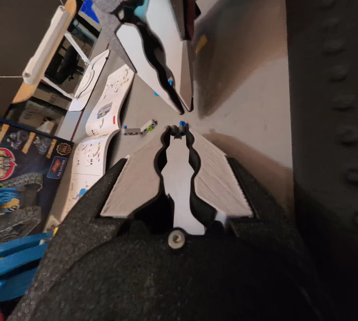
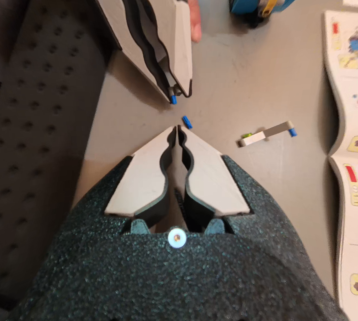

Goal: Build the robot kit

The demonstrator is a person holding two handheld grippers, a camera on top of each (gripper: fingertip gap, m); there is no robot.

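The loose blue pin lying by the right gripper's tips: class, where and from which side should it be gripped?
Probably across its middle, from above. The loose blue pin lies flat and alone on the grey table, just beyond the shut right gripper. It is short and slim, so the fingers should close across its width, square to its long axis.

I am seeing printed lettering on the dark toy box [image 1: 29, 176] at my left and on the open instruction booklet [image 1: 104, 118]; I am not quoting it.

Matt grey tabletop [image 2: 242, 71], plastic pin [image 2: 187, 122]
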